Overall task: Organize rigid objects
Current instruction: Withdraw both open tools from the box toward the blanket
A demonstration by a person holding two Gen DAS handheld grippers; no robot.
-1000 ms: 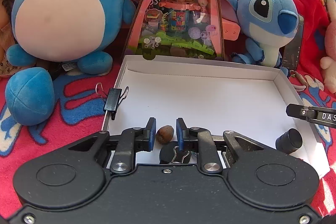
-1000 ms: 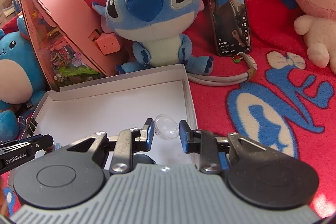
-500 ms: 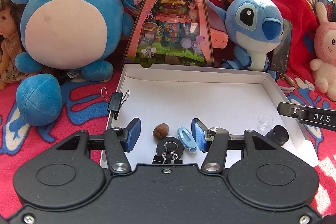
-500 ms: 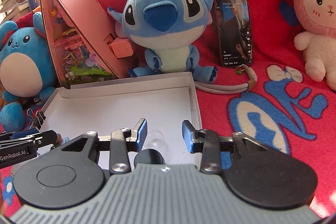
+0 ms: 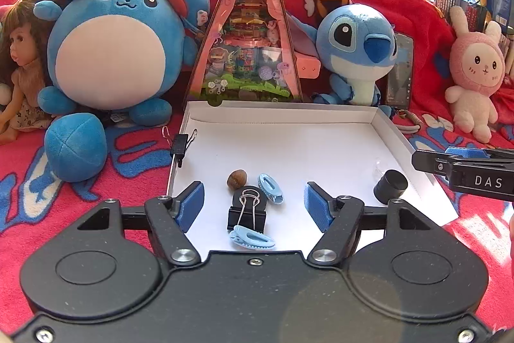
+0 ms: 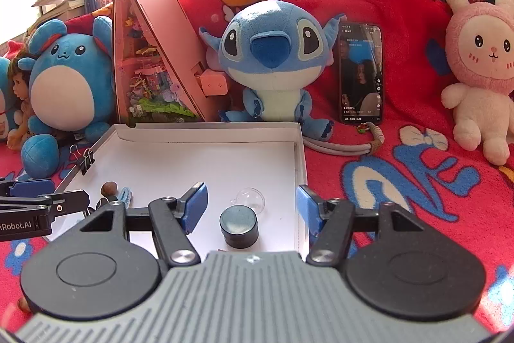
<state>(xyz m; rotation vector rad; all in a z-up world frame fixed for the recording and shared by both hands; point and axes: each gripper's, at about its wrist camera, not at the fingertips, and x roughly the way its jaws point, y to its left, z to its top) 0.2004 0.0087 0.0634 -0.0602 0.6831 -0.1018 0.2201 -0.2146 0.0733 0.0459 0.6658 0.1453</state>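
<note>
Hand-held gripper on my left (image 5: 253,206) hangs over the near end of the white box (image 5: 379,118), its blue pads now wide apart; a second ago they were nearly closed around the brown nut (image 5: 237,178). That nut lies free on the box floor, just beyond and between the pads, beside a pale blue clip (image 5: 270,188) and a black binder clip (image 5: 247,211), with a second blue clip (image 5: 252,240) nearest my gripper body. My right hand-held gripper (image 6: 250,206) has likewise spread and let go of the clear plastic dome (image 6: 250,198), which a second ago sat pinched between its pads and now rests on the box floor against a black cap (image 6: 238,224), both between the spread pads near the box's right wall. I judge both deliveries done: five small pieces sit in the box's near half. One more binder clip (image 5: 181,143) grips the left rim. Stuffed toys and a propped phone (image 6: 361,73) line the far side on the red blanket (image 6: 417,182).
</note>
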